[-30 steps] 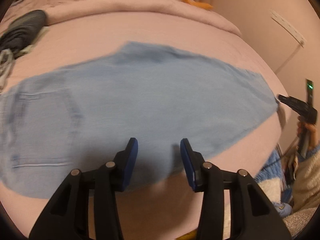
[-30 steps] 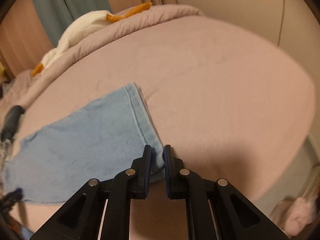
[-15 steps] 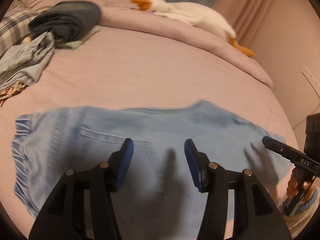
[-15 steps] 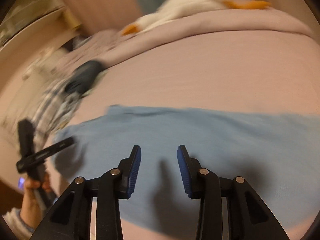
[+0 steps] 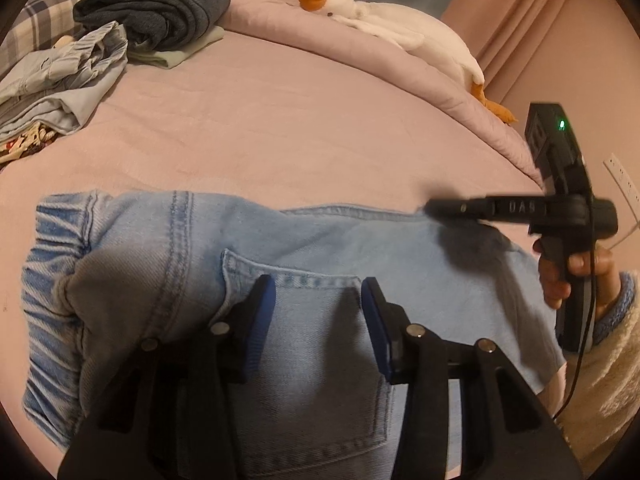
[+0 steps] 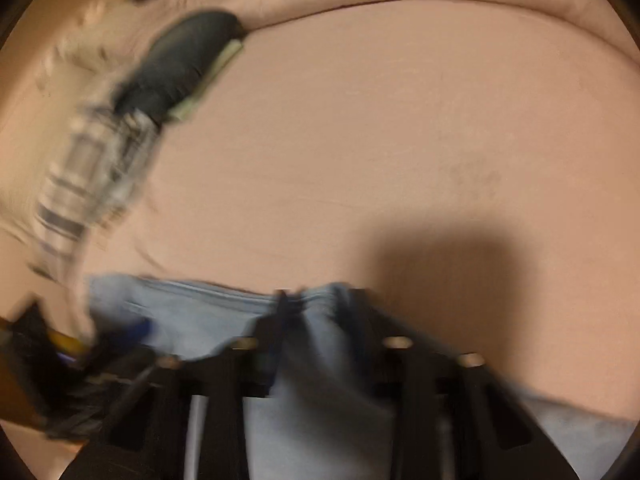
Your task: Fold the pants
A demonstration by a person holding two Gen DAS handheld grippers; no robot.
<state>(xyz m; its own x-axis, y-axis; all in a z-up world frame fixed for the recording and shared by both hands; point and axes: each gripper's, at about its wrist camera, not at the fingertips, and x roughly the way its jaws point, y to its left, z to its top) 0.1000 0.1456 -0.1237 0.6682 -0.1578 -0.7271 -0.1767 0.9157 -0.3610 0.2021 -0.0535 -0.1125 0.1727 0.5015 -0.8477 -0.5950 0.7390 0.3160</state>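
Light blue denim pants (image 5: pixel 320 248) lie flat across the near part of a pink bed, waistband at the left, back pocket facing up. My left gripper (image 5: pixel 318 304) is open and empty, hovering just above the back pocket. My right gripper (image 5: pixel 436 208) shows at the right in the left wrist view, held by a hand above the pants' far edge. In the blurred right wrist view my right gripper (image 6: pixel 320 312) is open over the pants (image 6: pixel 200 316), fingers apart near the fabric's far edge.
The pink bed sheet (image 5: pixel 300 120) stretches beyond the pants. A pile of folded and loose clothes (image 5: pixel 132 28) lies at the far left. A white goose plush (image 5: pixel 392 24) lies along the rolled duvet at the back. A wall stands at the right.
My right gripper let go of the pant hem, opened and swung left over the pants. My left gripper moved toward the waistband end and dropped lower over the back pocket.
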